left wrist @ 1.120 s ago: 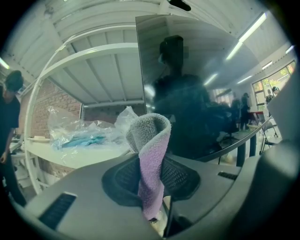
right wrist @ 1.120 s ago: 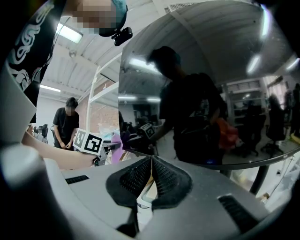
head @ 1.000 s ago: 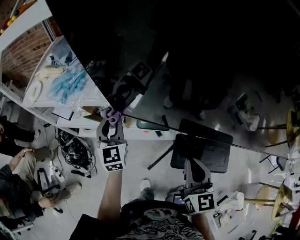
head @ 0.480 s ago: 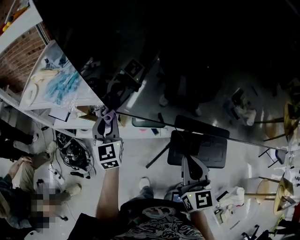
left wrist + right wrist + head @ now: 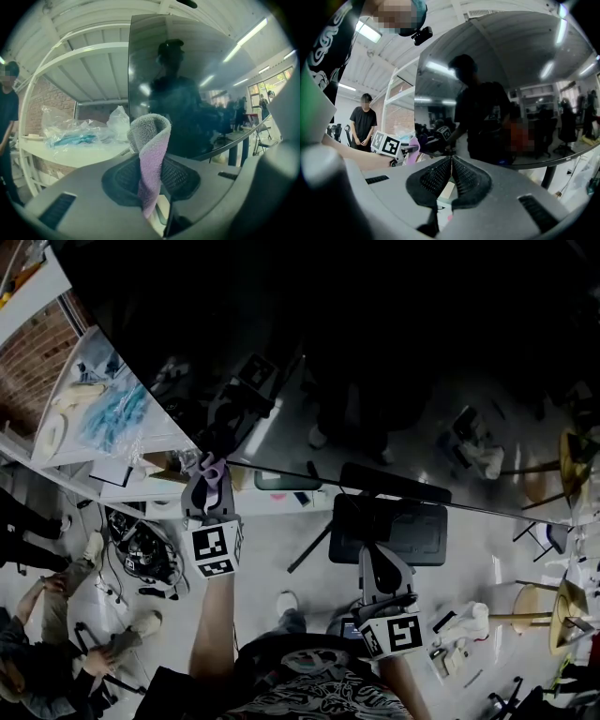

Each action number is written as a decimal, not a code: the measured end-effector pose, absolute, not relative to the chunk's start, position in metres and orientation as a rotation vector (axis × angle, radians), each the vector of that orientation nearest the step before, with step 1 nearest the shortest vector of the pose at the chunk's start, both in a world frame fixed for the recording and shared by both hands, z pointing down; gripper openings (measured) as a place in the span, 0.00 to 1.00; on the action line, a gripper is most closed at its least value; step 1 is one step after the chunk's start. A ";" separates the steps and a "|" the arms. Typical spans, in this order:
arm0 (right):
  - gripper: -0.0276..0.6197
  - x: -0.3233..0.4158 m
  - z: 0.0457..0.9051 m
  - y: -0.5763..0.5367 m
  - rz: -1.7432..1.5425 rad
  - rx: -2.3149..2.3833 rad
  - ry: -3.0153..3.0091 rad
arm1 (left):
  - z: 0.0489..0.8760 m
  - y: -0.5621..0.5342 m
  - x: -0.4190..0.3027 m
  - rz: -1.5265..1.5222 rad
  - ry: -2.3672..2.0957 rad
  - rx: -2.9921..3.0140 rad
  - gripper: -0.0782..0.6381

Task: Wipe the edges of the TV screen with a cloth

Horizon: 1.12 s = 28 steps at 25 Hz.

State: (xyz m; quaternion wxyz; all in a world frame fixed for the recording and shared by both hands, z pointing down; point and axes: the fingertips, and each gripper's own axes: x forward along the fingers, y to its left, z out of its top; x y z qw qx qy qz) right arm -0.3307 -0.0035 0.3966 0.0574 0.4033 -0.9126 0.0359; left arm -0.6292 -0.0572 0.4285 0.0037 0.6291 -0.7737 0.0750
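The TV screen [image 5: 375, 362] is a big dark glossy panel that mirrors the room; it also fills the left gripper view [image 5: 187, 93] and the right gripper view [image 5: 511, 93]. My left gripper [image 5: 210, 476] is shut on a lilac-and-grey cloth [image 5: 214, 467], at the screen's lower left corner. The folded cloth [image 5: 150, 154] stands up from between the jaws, close to the screen's left edge. My right gripper [image 5: 378, 570] hangs lower, below the screen's bottom edge, shut with nothing in it [image 5: 451, 161]. From the right gripper view the left gripper and the cloth [image 5: 410, 152] show at the left.
A white shelf [image 5: 112, 442] left of the screen carries clear plastic bags with blue things [image 5: 75, 136]. A black TV stand base [image 5: 389, 526] lies under the screen. Cables and gear [image 5: 141, 545] sit on the floor at the left, where people are [image 5: 47, 652]. Stools [image 5: 534, 615] stand right.
Both grippers have shifted slightly left in the head view, the left one keeping the cloth at the screen's lower left corner. The right gripper stays shut and low.
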 end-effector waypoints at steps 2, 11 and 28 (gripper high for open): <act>0.09 -0.327 0.395 -0.002 0.101 1.233 -2.763 | 0.428 -0.058 -0.620 0.235 -2.404 1.999 0.25; 0.09 -0.312 0.391 0.002 0.098 1.286 -2.749 | 0.428 -0.063 -0.589 0.254 -2.331 2.085 0.25; 0.09 -0.283 0.393 0.006 0.103 1.349 -2.723 | 0.430 -0.070 -0.553 0.277 -2.269 2.155 0.25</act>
